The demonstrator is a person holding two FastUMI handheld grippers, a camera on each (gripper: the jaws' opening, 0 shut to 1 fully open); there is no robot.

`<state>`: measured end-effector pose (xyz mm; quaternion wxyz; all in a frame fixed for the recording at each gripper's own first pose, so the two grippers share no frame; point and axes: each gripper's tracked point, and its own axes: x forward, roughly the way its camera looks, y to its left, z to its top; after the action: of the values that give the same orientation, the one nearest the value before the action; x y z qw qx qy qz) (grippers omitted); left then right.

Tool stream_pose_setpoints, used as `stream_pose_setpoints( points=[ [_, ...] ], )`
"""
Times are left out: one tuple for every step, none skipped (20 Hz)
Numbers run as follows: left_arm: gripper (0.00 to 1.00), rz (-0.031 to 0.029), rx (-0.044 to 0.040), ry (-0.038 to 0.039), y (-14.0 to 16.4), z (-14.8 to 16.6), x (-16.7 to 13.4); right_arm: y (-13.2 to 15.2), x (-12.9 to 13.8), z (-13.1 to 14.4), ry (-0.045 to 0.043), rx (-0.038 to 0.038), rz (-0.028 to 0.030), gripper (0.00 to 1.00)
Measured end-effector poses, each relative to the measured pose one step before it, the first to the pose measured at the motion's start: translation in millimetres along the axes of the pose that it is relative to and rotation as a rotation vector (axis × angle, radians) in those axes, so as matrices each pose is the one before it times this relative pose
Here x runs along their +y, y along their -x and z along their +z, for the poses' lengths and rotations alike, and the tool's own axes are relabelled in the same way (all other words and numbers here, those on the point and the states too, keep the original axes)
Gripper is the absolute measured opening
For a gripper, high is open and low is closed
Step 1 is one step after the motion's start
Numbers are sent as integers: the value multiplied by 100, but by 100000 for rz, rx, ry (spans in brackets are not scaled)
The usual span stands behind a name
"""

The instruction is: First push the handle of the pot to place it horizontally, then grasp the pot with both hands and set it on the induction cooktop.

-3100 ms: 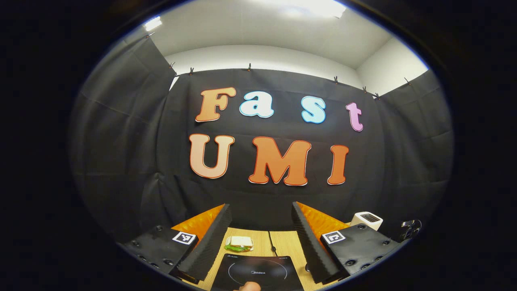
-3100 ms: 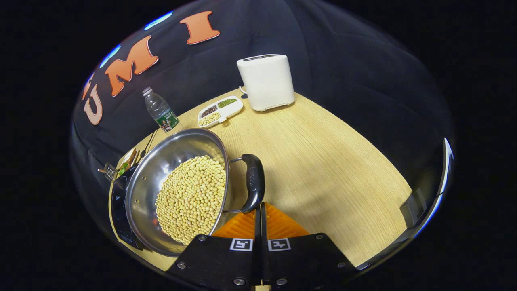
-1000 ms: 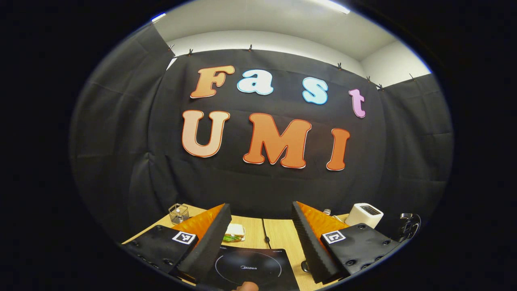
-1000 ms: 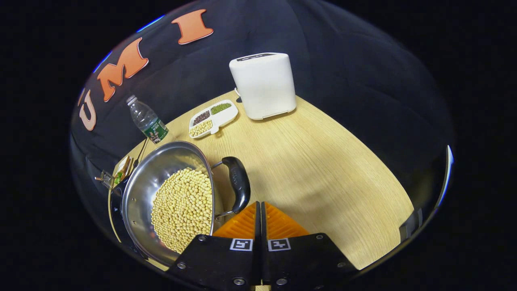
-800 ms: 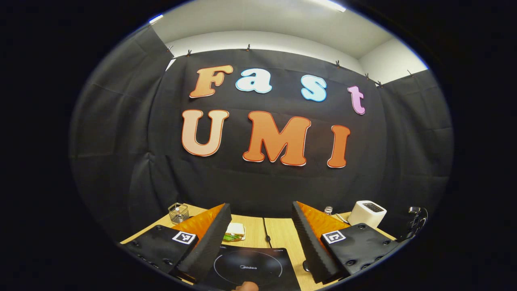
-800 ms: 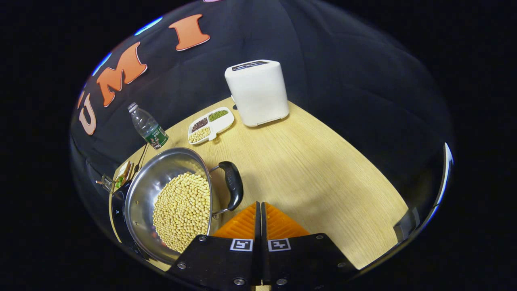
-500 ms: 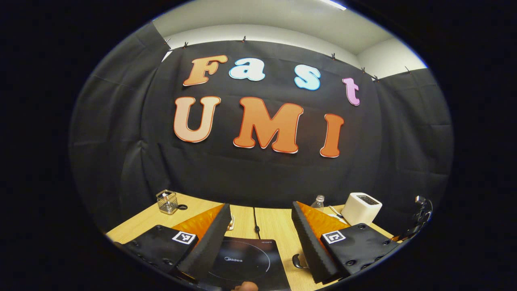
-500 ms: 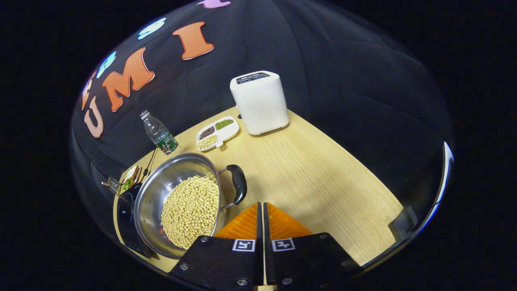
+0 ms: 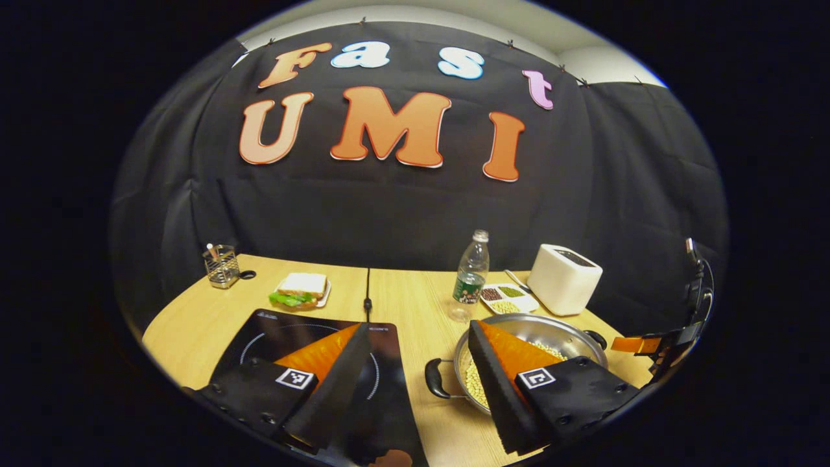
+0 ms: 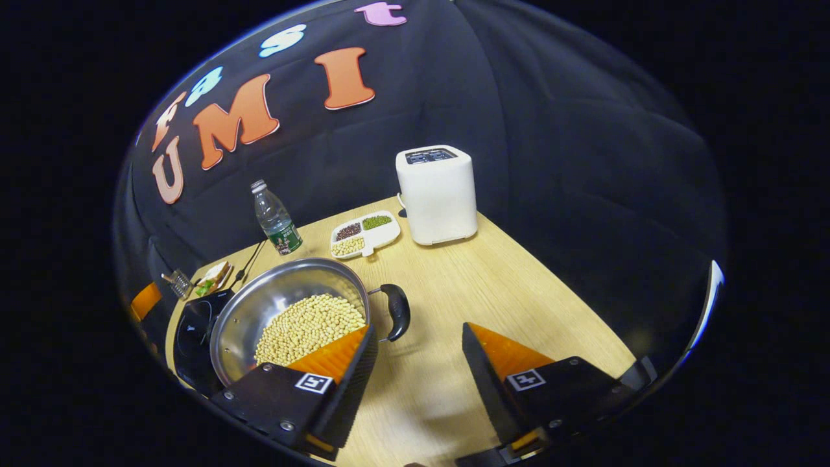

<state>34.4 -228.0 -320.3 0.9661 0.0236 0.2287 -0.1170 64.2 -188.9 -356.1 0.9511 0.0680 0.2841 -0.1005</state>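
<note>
A steel pot (image 9: pixel 551 326) holding soybeans (image 9: pixel 475 387) stands on the wooden table, right of the black induction cooktop (image 9: pixel 259 324). Its two black handles (image 9: pixel 433 381) lie out to the sides. My left gripper (image 9: pixel 417 327) is open and hovers above the cooktop's right edge and the pot's near handle. In the right gripper view the pot (image 10: pixel 272 298) is ahead to the left, with its handle (image 10: pixel 397 311) just beyond my open right gripper (image 10: pixel 419 329). Nothing is between either gripper's fingers. The right gripper (image 9: pixel 628 344) also shows past the pot in the left gripper view.
Behind the pot stand a water bottle (image 9: pixel 471 272), a divided dish of beans (image 9: pixel 506 297) and a white toaster (image 9: pixel 563 277). A sandwich plate (image 9: pixel 299 289) and a wire basket (image 9: pixel 222 266) sit at the back left. A cable (image 9: pixel 367 293) runs to the cooktop.
My right gripper has opened and drawn back from the pot's handle. My left gripper has tipped downward, bringing the cooktop, pot and table into its view.
</note>
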Motion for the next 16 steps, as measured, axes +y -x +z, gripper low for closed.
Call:
stream_pose_setpoints(
  points=[
    [99,-1257,415,-2027,-425,-862,-984,-149,49,257,1899,-1845,-515,87],
    [99,-1057,350,-1988,-450,-620,-922,-338,256,237,1520,-1507,-127,93],
    [99,-993,889,-1644,-569,-662,-658,-233,265,178,1077,-1071,419,94],
    [98,-896,1052,-1317,-561,-795,-632,-284,316,87,748,-682,491,94],
    [98,-849,1374,-888,-413,-783,-638,-321,386,96,671,-491,647,94],
    [98,-754,1356,-423,-617,-613,-565,-335,252,12,604,-286,507,95],
    [99,-431,1298,-233,-578,-705,-360,-306,250,52,462,-145,277,95],
    [99,-76,1300,-186,-489,-498,-243,-407,257,-6,342,100,620,95],
    [99,161,1409,9,-601,-427,-111,-336,299,-12,-22,241,603,95],
    [99,199,1658,374,-515,-543,-85,-397,190,51,-111,102,477,94],
    [99,-20,1848,711,-556,-703,-203,-375,92,22,36,121,251,94],
    [99,1183,871,204,-244,-145,241,-398,-125,-131,326,165,-213,95],
    [100,879,-1516,-1789,-393,551,271,-395,-76,-52,512,29,-674,95],
    [98,303,-332,1,202,-24,-65,-484,-85,-48,575,143,-489,95],
    [98,529,877,470,-47,-306,150,-355,-6,-155,278,503,-269,95],
    [98,590,-636,-17,69,143,103,-390,88,-190,99,810,295,95]
  ],
)
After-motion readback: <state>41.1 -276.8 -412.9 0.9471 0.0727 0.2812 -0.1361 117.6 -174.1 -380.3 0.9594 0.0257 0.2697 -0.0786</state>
